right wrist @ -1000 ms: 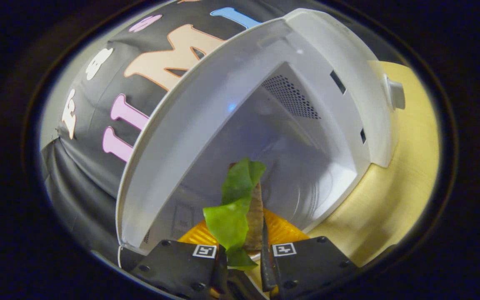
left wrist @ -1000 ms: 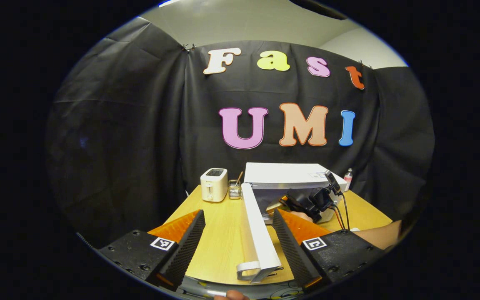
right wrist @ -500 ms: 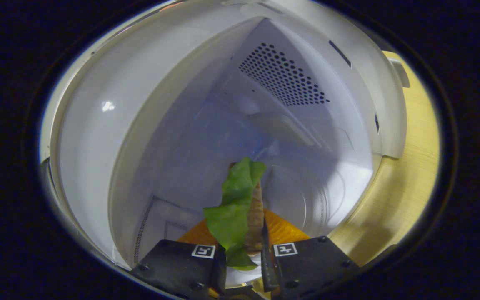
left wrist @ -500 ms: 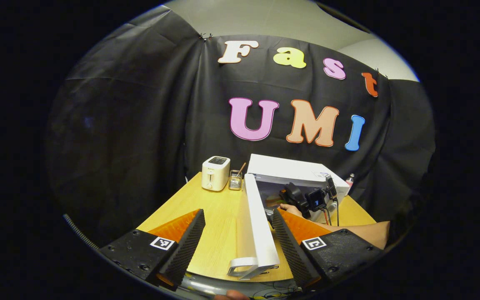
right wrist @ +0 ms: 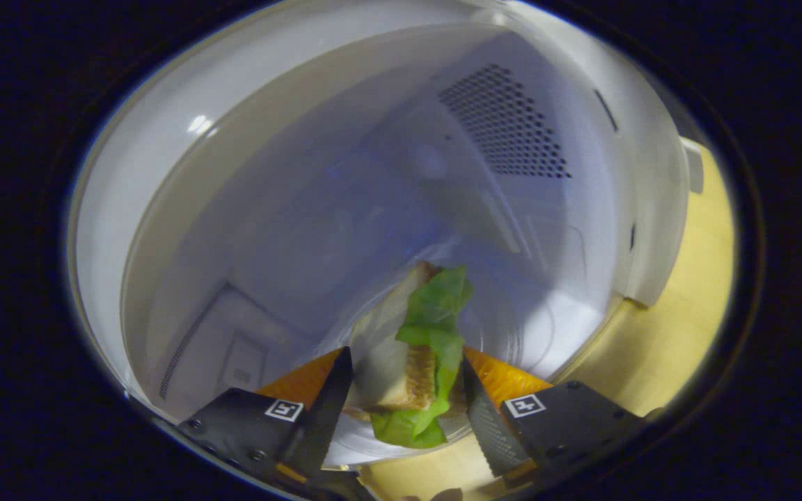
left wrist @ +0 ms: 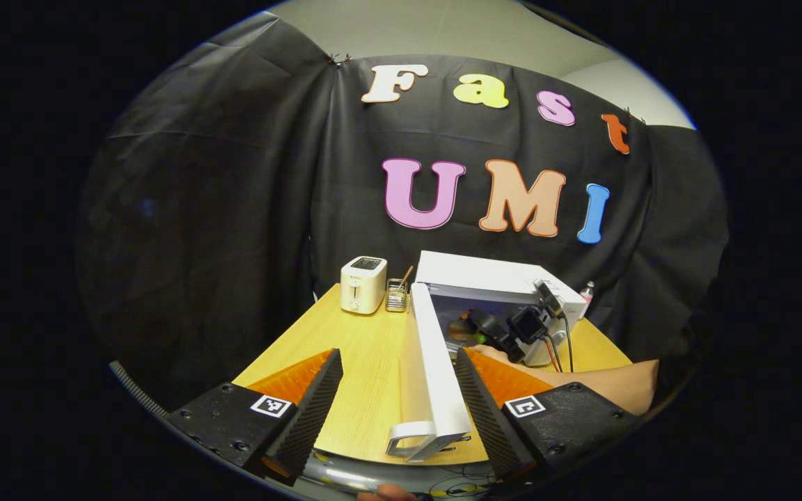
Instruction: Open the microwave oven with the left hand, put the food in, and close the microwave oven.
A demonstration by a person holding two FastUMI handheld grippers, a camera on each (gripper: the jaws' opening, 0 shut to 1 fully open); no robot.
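White box-shaped microwave oven (left wrist: 491,282) sits at the far end of the light wooden worktop (left wrist: 366,369), against the black cloth wall. Its white door (left wrist: 429,376) is swung fully out toward me, edge-on in the left gripper view, with the white loop handle (left wrist: 411,440) at its near end.

My left tongs (left wrist: 395,410) hang above the near worktop edge, fingers spread wide. The door's handle end lies between them; I can't tell if either finger touches it. Not gripping anything.

In the right gripper view, my right tongs (right wrist: 404,410) are at the oven's mouth, pointing into the white cavity (right wrist: 345,229). The perforated vent panel (right wrist: 505,122) shows on the inner wall up right. The fingers are parted, with gaps on both sides of the food. The sandwich of toasted bread with a green lettuce leaf (right wrist: 418,369) lies between them, low at the front of the cavity floor, seemingly resting on the round glass turntable (right wrist: 519,327). Neither finger clearly presses on it.

From the left gripper view, the right tongs (left wrist: 479,325) and the forearm (left wrist: 610,386) behind them reach into the oven opening.

Left of the microwave stand 1 small white toaster (left wrist: 363,284) and 1 small wire holder with sticks (left wrist: 396,296), just beside each other. A small bottle (left wrist: 586,292) stands at the oven's right rear corner.
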